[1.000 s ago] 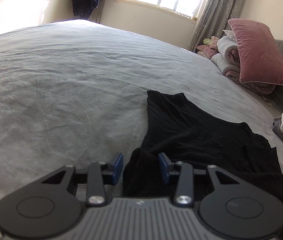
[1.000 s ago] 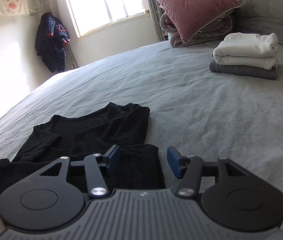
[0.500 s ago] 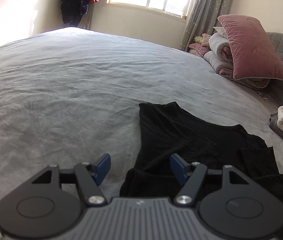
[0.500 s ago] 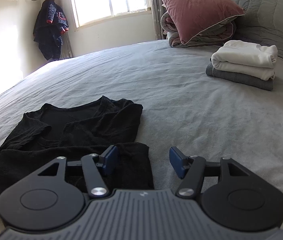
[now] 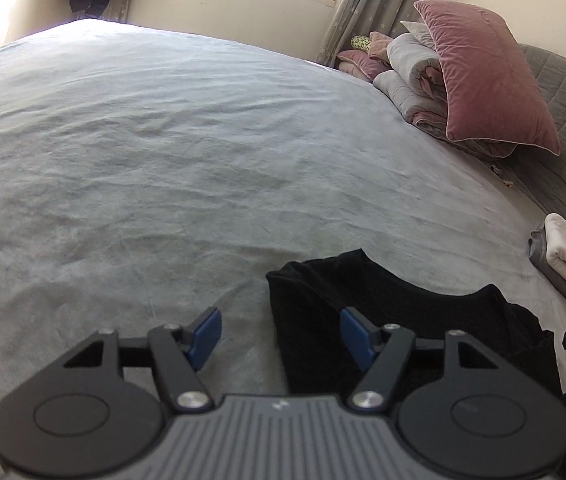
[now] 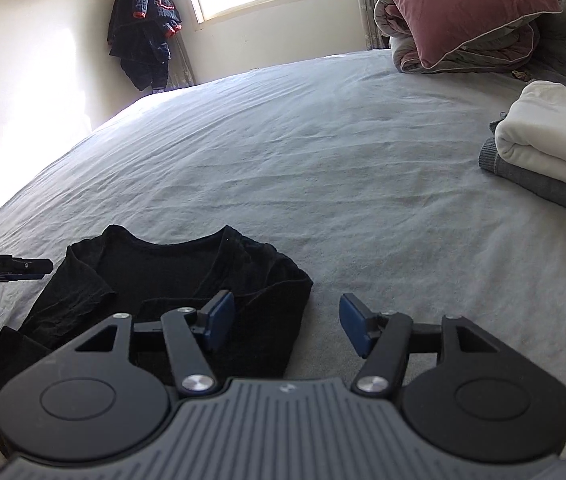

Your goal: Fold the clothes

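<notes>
A black T-shirt (image 5: 383, 312) lies partly folded on the grey bed (image 5: 163, 152), its lower part laid over the chest. My left gripper (image 5: 281, 330) is open above the shirt's left edge, with nothing between its blue pads. In the right wrist view the same black T-shirt (image 6: 155, 276) shows its neckline and sleeves. My right gripper (image 6: 285, 322) is open over the shirt's right edge and holds nothing. The left gripper's tip (image 6: 23, 268) shows at the far left, a hand below it.
A stack of folded clothes (image 6: 547, 152), white on grey, sits on the bed at the right. A pink pillow (image 5: 491, 76) leans on rolled quilts by the headboard. Dark clothes (image 6: 143, 40) hang near the window. Bare grey sheet (image 6: 323, 152) stretches ahead.
Both grippers opened wider and let go of the folded shirt hem, then lifted and drew back toward me. The shirt stays on the bed.
</notes>
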The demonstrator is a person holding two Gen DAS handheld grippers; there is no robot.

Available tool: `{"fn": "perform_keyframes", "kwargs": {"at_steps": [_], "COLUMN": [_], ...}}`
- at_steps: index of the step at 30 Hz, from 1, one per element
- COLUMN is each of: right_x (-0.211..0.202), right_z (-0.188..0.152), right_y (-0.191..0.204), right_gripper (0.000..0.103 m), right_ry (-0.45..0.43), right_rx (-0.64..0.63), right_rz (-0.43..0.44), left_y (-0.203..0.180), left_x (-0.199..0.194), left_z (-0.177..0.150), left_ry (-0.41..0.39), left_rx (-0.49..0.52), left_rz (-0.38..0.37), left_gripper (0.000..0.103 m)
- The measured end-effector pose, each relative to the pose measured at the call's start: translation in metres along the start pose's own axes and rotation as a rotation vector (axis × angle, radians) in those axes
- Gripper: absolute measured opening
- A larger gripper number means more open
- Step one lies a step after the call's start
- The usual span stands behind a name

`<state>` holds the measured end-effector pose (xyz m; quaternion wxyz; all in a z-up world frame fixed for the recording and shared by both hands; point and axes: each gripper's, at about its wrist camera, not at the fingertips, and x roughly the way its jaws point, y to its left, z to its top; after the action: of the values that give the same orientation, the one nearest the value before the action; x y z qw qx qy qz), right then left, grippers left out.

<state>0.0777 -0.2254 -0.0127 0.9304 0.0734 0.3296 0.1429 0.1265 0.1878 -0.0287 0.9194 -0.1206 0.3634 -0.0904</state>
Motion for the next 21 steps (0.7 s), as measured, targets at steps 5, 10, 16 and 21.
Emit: {"fn": "perform_keyframes", "kwargs": {"at_steps": [5, 10, 16, 21], "right_x": [0.033, 0.068, 0.097, 0.089], "right_z": [0.018, 0.035, 0.034, 0.033], "right_y": [0.010, 0.021, 0.033, 0.041], "right_gripper": [0.063, 0.063, 0.036, 0.007], "right_ry": [0.035, 0.084, 0.150, 0.105], "right_rx": [-0.059, -0.113, -0.192, -0.208], "right_rz": [0.022, 0.058, 0.031, 0.021], "left_y": [-0.002, -0.011, -0.017, -0.021], "left_x": [0.028, 0.048, 0.051, 0.039], "left_z": [0.018, 0.028, 0.029, 0.026], "left_ry": [0.002, 0.017, 0.021, -0.009], "left_rx": [0.031, 0.116, 0.177, 0.194], "left_rz": [-0.018, -0.049, -0.042, -0.047], "left_gripper": [0.065, 0.064, 0.023, 0.002]}}
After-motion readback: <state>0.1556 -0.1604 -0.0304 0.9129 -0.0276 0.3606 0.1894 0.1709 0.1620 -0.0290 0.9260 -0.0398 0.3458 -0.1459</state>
